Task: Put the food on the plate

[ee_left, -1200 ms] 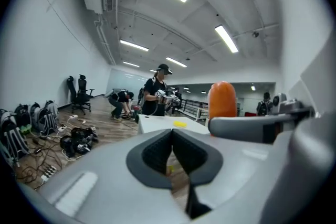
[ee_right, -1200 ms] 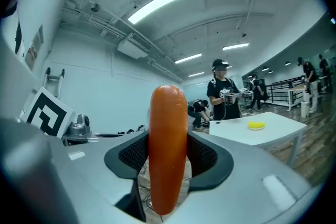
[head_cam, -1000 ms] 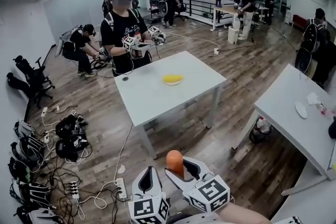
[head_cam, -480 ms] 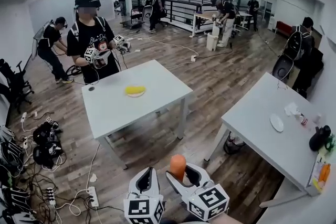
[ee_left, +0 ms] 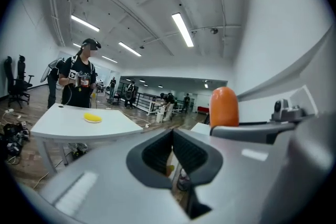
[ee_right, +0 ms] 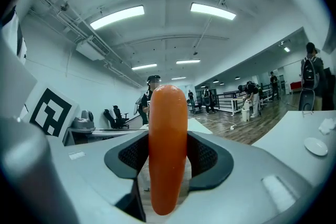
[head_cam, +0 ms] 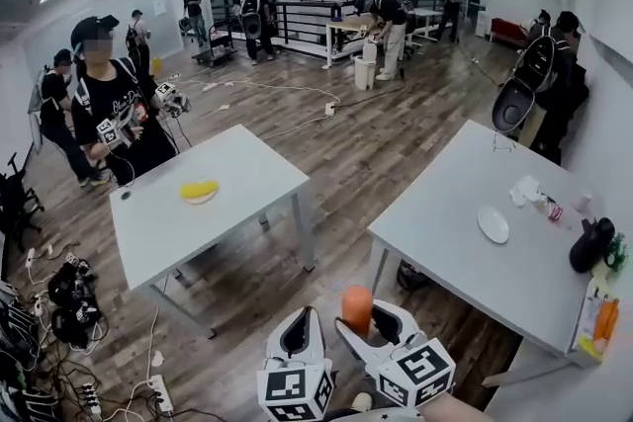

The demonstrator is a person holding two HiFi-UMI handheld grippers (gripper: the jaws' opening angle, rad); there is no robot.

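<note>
Right gripper (head_cam: 370, 323) pinches an orange, sausage-shaped food (head_cam: 356, 305) by its lower half and holds it upright, near and low in the head view; probably so it rides steady while carried. Left gripper (head_cam: 300, 339) sits just beside it, jaws pressed together on nothing; idle. White plate (head_cam: 493, 223) lies on the right table (head_cam: 435, 242), well apart from the food; likely the target. Left table (head_cam: 247, 173) bears a yellow item (head_cam: 200, 190); a person (head_cam: 109, 114) stands behind it. Placement not yet begun.
</note>
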